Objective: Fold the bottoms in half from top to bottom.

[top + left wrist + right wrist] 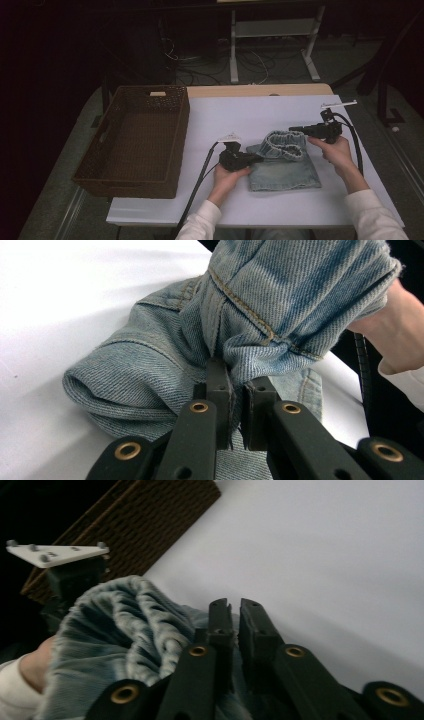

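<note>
the left gripper (256,158) clamped the folded light-blue denim garment (284,167); the right gripper's (295,129) jaws had closed together, nothing visibly between them.

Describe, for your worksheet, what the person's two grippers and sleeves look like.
Both the left gripper and the right gripper are black with two jaws, brass-coloured rivets at the joints, a pale three-cornered plate on top and a trailing black cable. The sleeves are white.

A big brown woven basket (135,140) sits on the left side of the worktop (235,112). A white sheet covers the worktop. The basket has a handle hole in its far wall. Behind the worktop, a white frame (272,37) stands on the floor among dark cables (210,65).
</note>
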Tool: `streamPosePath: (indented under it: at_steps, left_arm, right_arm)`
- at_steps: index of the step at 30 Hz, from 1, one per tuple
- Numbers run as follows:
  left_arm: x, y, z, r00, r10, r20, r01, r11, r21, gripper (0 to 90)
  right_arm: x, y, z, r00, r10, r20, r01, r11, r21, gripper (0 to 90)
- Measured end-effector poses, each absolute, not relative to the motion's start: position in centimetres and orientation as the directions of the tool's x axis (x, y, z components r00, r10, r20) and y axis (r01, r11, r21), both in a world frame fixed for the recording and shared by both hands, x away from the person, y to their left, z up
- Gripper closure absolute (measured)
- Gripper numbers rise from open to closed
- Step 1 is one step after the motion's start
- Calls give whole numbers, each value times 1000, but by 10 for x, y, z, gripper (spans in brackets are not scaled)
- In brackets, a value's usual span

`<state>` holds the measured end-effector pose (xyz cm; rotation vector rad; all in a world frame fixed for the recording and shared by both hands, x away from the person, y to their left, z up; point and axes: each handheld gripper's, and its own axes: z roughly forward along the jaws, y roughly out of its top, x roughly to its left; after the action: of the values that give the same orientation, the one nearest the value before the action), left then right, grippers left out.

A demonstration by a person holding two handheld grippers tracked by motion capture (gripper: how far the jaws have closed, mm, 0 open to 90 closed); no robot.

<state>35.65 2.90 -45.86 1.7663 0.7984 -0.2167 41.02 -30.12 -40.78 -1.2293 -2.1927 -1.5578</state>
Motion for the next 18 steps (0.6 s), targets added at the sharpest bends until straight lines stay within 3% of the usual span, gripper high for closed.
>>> streamPosePath:
  at_steps: [18]
  left_arm:
    - [352,29,-450,782,424,-457,574,-205,793,790]
  right_arm:
    - [382,-273,-389,-677,449,583,711,195,676,890]
